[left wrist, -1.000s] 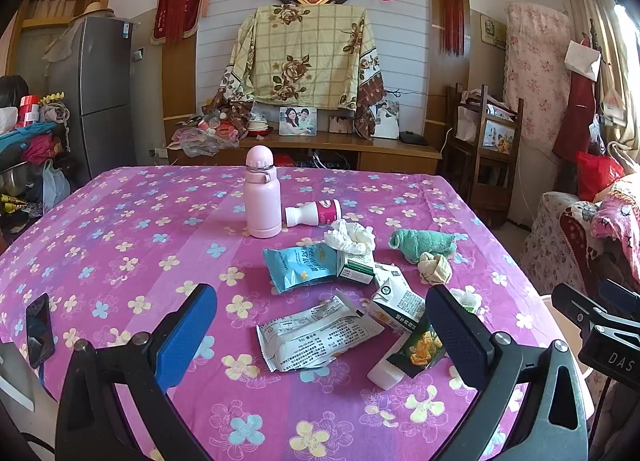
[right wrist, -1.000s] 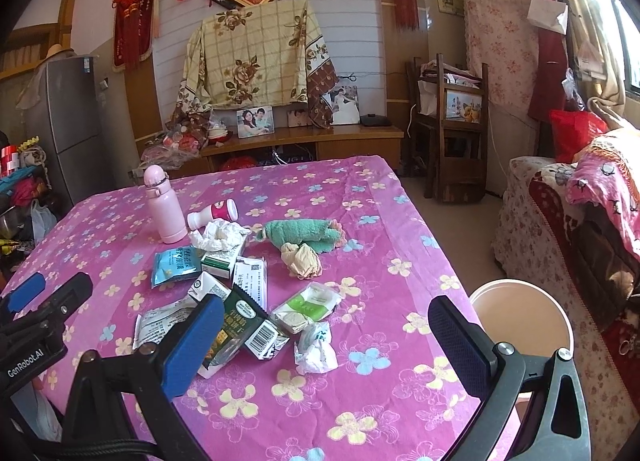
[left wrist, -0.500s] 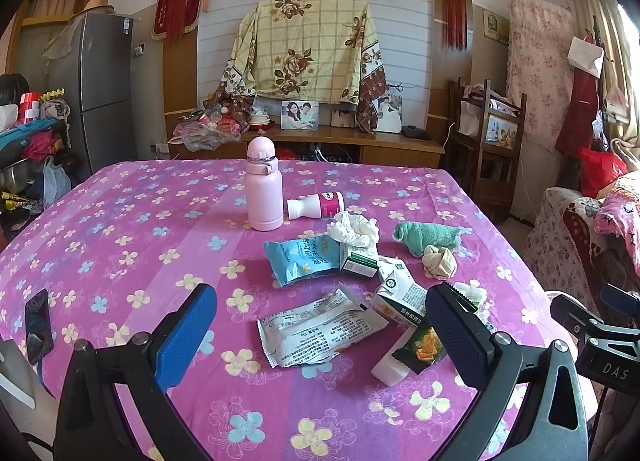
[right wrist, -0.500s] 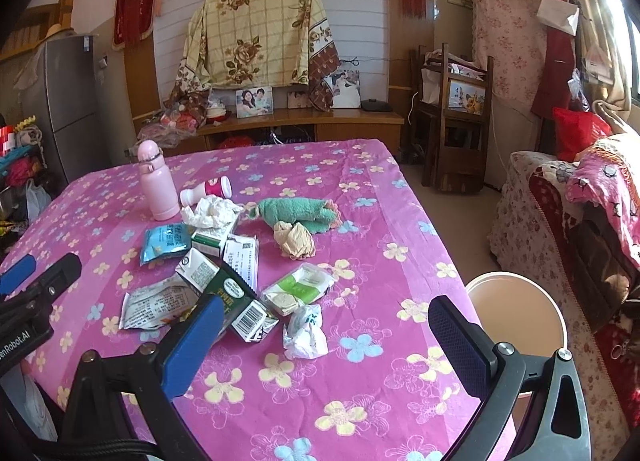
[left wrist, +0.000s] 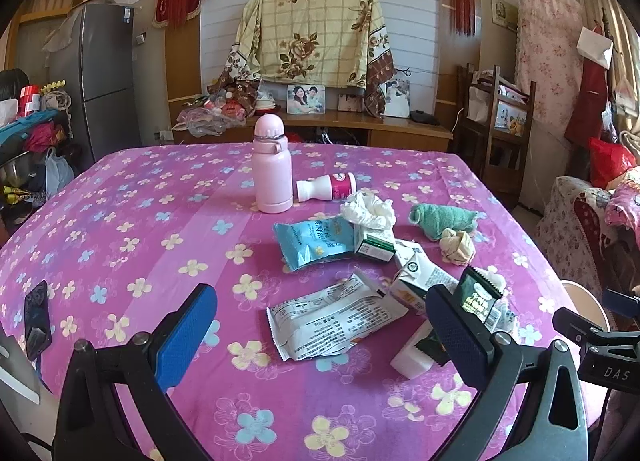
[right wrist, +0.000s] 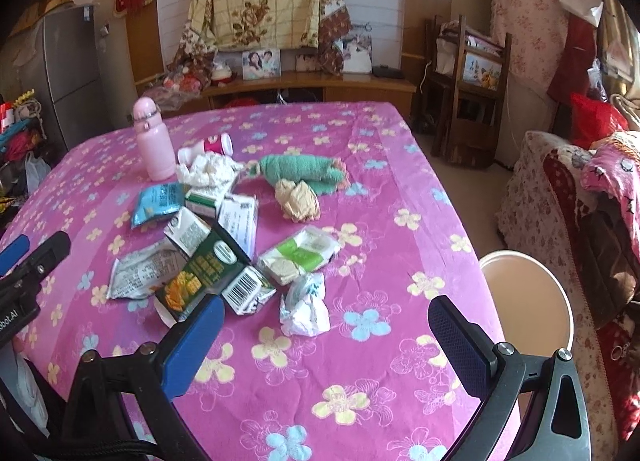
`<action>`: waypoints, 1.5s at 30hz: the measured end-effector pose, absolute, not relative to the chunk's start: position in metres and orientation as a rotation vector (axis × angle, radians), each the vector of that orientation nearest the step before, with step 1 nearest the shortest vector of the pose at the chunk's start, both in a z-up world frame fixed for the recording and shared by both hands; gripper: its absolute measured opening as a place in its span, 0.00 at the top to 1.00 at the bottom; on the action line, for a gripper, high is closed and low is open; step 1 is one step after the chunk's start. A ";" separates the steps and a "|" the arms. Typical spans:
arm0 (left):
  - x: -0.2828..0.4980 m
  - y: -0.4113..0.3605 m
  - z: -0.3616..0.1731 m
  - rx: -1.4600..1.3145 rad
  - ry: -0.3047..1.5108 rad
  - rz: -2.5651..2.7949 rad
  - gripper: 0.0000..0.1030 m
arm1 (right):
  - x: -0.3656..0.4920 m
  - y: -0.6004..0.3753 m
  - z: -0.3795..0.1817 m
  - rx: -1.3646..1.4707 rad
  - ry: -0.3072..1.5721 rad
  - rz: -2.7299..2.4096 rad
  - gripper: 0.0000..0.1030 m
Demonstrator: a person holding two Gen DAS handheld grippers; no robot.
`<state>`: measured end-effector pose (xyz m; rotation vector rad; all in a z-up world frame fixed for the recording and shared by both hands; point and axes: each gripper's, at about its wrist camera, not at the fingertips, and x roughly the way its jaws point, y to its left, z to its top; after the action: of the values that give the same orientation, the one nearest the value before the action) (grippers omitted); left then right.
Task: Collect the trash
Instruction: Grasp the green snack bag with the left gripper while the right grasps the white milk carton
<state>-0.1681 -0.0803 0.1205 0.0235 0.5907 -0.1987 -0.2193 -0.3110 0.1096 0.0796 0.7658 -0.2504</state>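
Honestly, from the left wrist view, the left gripper [left wrist: 320, 335] hangs with its fingers spread wide and nothing between them, low over the near edge of the surface [left wrist: 120, 221]. Taking the pink bottle [left wrist: 272, 169] as the marker: it stands upright, the trash heap lies just to its right and nearer the camera, with a small white bottle [left wrist: 326, 187] on its side right beside it, a blue packet [left wrist: 314, 239] in front of it, and a silver wrapper [left wrist: 332, 319] nearer still. My worry is that a wide sweep toward the heap could tip the pink bottle or send the small one rolling, since neither is held.

From the right wrist view, the right gripper [right wrist: 322, 341] is just as wide open and empty. A crumpled white wrapper [right wrist: 306, 307] sits closest to it, well forward and right of the pink bottle [right wrist: 154, 141], with a green-and-white pack [right wrist: 300, 257] touching a flattened dark green carton [right wrist: 204, 273]. Thin, flat wrappers may slip from the pads or drag a neighbour along.

Only 1 container shows: a pale bin [right wrist: 524, 309] on the floor past the surface's right edge, far from the bottle. What I can see of its inside looks empty, so none of the visible trash seems collected yet, and a release short of it would drop litter on the floor.
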 end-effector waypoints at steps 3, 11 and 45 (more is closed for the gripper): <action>-0.166 -0.079 0.118 0.023 0.596 -0.195 0.00 | -0.216 -0.311 0.106 0.062 0.786 -0.261 0.00; -0.162 -0.078 0.112 0.047 0.616 -0.219 0.00 | -0.213 -0.320 0.097 0.102 0.810 -0.209 0.00; -0.130 -0.136 0.079 0.179 0.823 -0.459 0.68 | -0.171 -0.322 0.085 0.164 0.854 0.068 0.16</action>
<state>-0.1300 -0.1364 0.0789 0.1793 0.8233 -0.4592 -0.1712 -0.3219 0.0848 0.1640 0.8545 0.0676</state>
